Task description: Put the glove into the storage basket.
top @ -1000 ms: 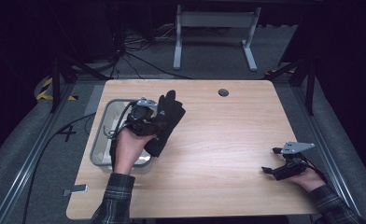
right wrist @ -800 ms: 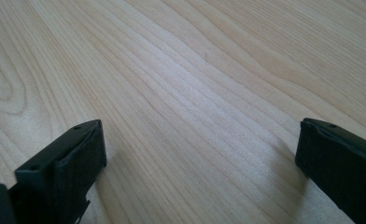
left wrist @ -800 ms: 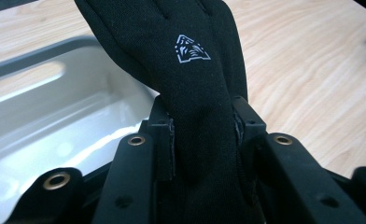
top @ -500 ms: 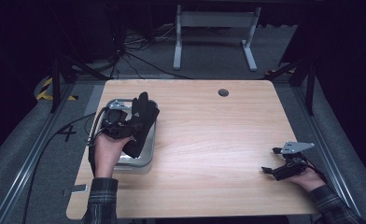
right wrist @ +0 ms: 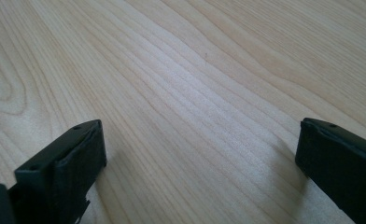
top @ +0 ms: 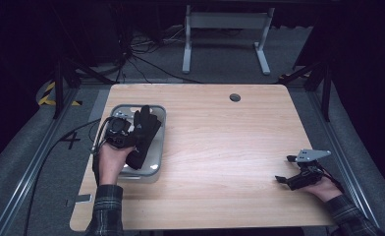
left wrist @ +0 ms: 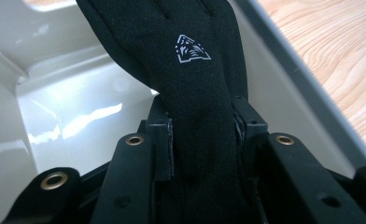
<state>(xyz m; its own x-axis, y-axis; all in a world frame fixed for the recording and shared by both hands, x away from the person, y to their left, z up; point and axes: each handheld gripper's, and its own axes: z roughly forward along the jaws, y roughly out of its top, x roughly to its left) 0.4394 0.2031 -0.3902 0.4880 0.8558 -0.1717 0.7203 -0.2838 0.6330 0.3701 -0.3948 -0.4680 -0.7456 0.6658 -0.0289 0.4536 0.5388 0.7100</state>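
A black glove (top: 144,135) is clamped between the fingers (left wrist: 165,140) of the left gripper (top: 131,135); in the left gripper view the cloth is seen pinched narrow between the two pads, with a small white emblem (left wrist: 190,48) printed on the fabric just above the pinch; the glove is held over a shallow grey tray (top: 157,112), and in the high view its cuff end is draped down toward the tray's near edge while its finger end is pointed toward the far side; whether the cloth is touching the tray floor cannot be told; the glossy pale inside of the tray (left wrist: 69,107) is seen behind the glove, with its grey rim running beside the wood on the right of that view; the tray is set at the left side of the wooden counter (top: 220,142); the left gripper is gripped by a hand (top: 111,162) in a plaid sleeve.

Well apart, at the near right corner of the counter, the right gripper (top: 288,179) is held low over the wood by the other hand (top: 328,189); its fingers (right wrist: 64,163) are spread wide, and nothing but bare wood grain is seen between them; a small round hole (top: 234,97) is cut into the counter near its far edge.
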